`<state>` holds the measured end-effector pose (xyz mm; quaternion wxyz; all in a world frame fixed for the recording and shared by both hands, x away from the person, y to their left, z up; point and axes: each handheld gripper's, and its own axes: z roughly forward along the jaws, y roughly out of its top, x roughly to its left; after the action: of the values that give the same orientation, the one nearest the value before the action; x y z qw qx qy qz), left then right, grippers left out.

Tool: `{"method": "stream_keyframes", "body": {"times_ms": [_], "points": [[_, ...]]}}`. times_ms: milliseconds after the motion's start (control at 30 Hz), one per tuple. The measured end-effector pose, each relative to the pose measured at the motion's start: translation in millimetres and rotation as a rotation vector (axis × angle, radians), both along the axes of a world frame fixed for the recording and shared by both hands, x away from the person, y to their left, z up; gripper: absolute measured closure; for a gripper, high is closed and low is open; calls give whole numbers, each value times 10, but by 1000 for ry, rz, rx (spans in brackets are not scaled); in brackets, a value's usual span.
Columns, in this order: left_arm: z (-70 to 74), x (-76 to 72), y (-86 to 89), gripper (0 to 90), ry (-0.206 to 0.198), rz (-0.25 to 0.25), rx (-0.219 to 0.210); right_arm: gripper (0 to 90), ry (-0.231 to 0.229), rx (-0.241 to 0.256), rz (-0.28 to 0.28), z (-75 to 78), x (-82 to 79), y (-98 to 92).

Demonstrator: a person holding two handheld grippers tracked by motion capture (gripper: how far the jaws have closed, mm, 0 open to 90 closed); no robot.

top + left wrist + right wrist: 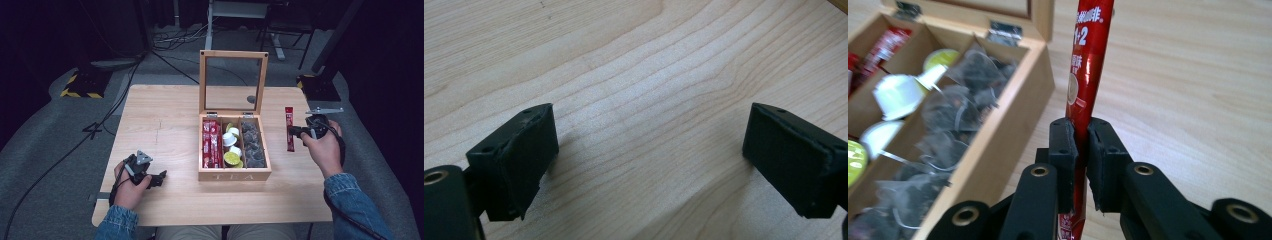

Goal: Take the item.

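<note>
a light wooden table (165, 125) is set in a dark room with cables on the floor. a wooden tea box (234, 174) stands open at mid-table, its glass lid raised. red sachets (211, 144) are filed in its left compartment, capsules in the middle, dark tea bags (955, 112) in the right. one red sachet (1087, 65) is pinched between the closed jaws of the right gripper (1082, 150), just beside the box's right wall, not yet over its compartment. the left gripper (649, 150) is held spread and empty over bare table. placement is judged outstanding.
</note>
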<state>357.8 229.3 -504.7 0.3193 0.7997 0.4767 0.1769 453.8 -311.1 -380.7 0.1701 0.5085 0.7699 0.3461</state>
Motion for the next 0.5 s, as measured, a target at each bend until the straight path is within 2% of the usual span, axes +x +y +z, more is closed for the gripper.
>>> {"method": "stream_keyframes", "body": {"times_ms": [133,267,333,500], "points": [[1,1,2,77,1,-1,3,817,25,-8,-11,-96,24,-27],[1,1,2,77,1,-2,2,817,80,-26,-31,-226,42,-64],[1,1,2,77,1,-2,2,817,125,-21,-46,-300,44,-81],[1,1,2,77,1,-2,2,816,183,2,-64,-385,46,-107]]}}
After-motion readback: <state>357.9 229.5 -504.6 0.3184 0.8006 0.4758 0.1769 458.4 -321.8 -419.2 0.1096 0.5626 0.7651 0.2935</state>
